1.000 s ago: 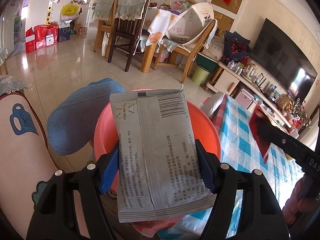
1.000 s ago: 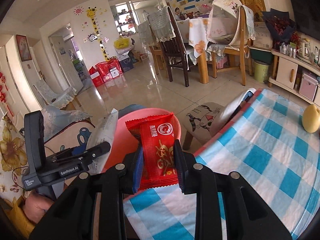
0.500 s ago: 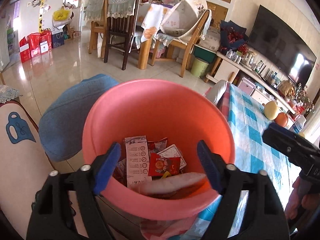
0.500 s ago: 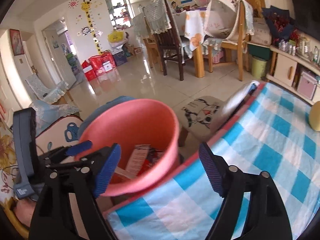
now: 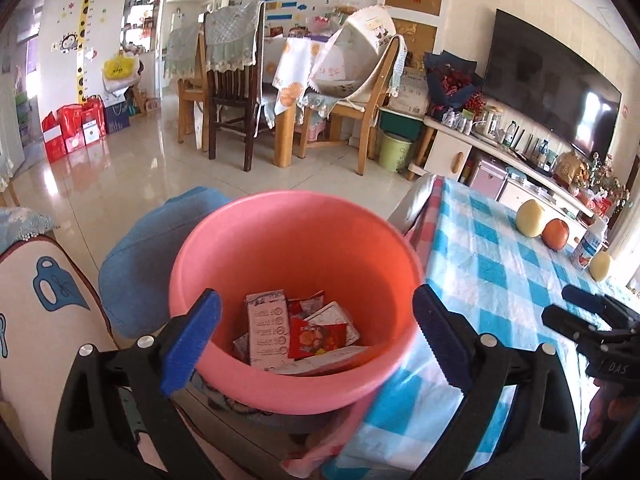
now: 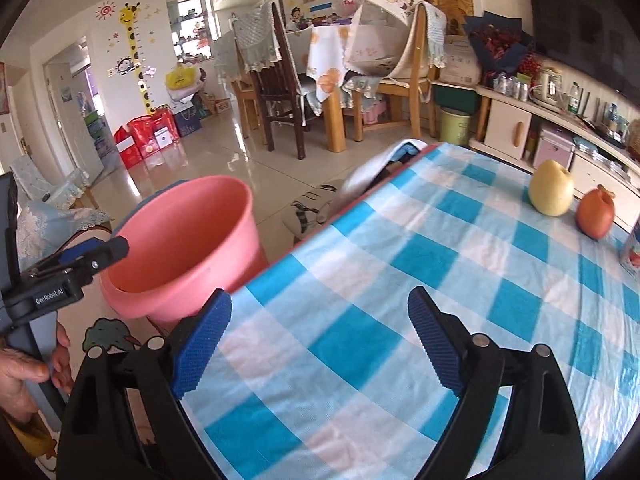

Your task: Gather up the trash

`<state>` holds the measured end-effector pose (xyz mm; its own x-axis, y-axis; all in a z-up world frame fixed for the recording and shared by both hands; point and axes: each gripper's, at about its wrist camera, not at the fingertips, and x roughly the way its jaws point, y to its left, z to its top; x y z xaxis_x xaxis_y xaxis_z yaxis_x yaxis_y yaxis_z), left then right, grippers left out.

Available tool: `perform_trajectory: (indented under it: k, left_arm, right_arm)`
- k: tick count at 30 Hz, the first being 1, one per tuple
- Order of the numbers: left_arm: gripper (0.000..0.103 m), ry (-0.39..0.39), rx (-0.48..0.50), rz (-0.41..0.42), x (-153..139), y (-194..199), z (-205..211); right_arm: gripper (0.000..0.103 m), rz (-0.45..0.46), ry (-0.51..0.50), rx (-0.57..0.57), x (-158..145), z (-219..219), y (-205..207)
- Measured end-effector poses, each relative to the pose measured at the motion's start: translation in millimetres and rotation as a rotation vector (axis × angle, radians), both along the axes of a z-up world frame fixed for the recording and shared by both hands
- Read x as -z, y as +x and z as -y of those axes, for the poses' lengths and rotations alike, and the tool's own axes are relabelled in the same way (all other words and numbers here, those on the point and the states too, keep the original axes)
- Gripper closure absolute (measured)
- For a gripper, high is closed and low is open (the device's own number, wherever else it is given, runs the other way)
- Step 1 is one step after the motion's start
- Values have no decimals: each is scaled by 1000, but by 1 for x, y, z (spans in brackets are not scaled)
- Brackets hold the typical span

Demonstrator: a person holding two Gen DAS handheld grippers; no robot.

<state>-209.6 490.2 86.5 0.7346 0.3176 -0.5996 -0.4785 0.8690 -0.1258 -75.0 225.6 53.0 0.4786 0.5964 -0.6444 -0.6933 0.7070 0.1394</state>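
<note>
A pink bucket [image 5: 296, 240] stands beside the table's corner, with several snack wrappers [image 5: 304, 332] lying at its bottom. My left gripper [image 5: 316, 340] hovers over the bucket's near rim, its jaws opening wide and nothing between them. In the right wrist view the same pink bucket [image 6: 188, 240] sits at the left, off the checked tablecloth [image 6: 400, 280]. Above that cloth my right gripper [image 6: 318, 340] hangs, jaws still opening, with only bare cloth between the blue pads. The left gripper [image 6: 96, 252] shows at the left edge of that view, held by a hand [image 6: 24, 376].
A yellow pear [image 6: 551, 188], a reddish fruit [image 6: 595, 214] and a carton [image 6: 632, 248] stand at the table's far right. A blue cushioned stool [image 5: 152, 248] and a patterned chair [image 5: 44, 304] flank the bucket. Dining chairs [image 5: 232, 92] and a TV cabinet [image 5: 500, 148] lie beyond.
Both grippers let go: the grey packet and the red wrapper dropped into the bucket. The right gripper then swung right, from over the bucket to over the tablecloth. The left gripper's jaws widened.
</note>
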Motion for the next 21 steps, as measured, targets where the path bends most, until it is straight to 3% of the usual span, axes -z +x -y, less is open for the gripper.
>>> perform_trajectory:
  k: [21]
  left_arm:
    - [4,60,229,51,-39,36,135]
  right_arm:
    - [13,77,26,201,-19,125,4]
